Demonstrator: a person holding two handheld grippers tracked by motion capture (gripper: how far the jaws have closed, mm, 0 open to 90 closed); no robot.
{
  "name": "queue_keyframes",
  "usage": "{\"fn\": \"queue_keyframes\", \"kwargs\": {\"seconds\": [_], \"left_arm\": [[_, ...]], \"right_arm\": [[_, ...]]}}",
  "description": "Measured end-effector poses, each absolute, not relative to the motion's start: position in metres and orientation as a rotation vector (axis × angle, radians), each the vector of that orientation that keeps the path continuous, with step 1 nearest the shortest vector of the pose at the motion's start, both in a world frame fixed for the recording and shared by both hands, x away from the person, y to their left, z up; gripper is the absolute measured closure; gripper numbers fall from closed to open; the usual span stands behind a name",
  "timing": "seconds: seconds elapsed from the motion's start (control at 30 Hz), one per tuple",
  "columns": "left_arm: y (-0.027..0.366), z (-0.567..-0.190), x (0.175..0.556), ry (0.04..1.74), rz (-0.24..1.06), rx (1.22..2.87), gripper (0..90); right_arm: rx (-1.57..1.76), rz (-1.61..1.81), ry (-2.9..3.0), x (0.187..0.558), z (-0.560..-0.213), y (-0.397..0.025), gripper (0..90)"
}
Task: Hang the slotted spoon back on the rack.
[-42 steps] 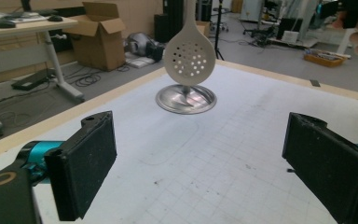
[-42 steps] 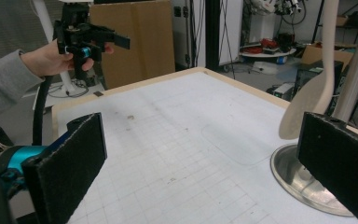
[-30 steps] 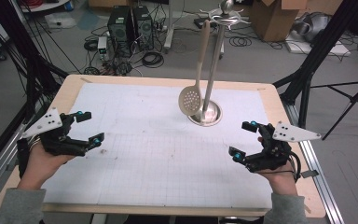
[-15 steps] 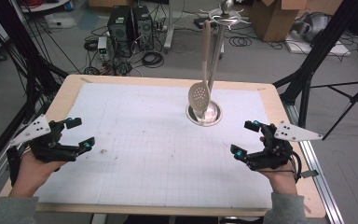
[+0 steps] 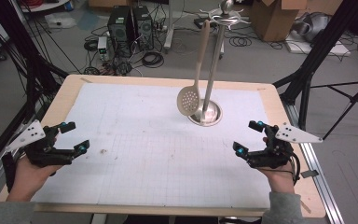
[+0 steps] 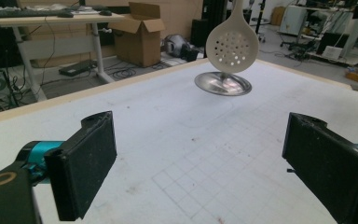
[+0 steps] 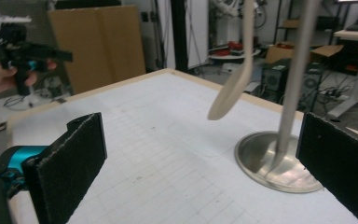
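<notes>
Both grippers, left gripper [image 5: 70, 137] and right gripper [image 5: 250, 136], wait spread and empty near the table's [image 5: 121, 81] side edges; probably next is reaching the hanging slotted spoon [image 5: 189, 100].

A lab or workshop is shown. Computer towers [image 5: 130, 25] and loose cables [image 5: 151, 58] are seen on the grey floor, and cardboard boxes [image 5: 275, 18] are stacked nearby. Black tripod legs [image 5: 349, 93] are set up beside the wooden table [image 5: 74, 88].

Left gripper [image 5: 73, 137] and right gripper [image 5: 249, 136] — jaws spread wide, holding nothing.
</notes>
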State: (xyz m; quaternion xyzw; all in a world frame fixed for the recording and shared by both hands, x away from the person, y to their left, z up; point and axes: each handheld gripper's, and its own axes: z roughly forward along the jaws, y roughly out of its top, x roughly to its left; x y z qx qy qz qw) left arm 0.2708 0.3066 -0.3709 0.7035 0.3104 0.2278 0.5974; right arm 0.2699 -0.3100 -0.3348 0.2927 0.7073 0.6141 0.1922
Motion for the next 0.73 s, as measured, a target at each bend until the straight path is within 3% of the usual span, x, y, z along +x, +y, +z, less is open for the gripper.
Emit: {"fn": "queue_keyframes", "kwargs": {"seconds": [0.73], "left_arm": [[0.32, -0.378, 0.266, 0.79, 0.557, 1.619, 10.3]], "right_arm": [[0.872, 1.735, 1.869, 0.268, -0.343, -0.326, 0.4]]}}
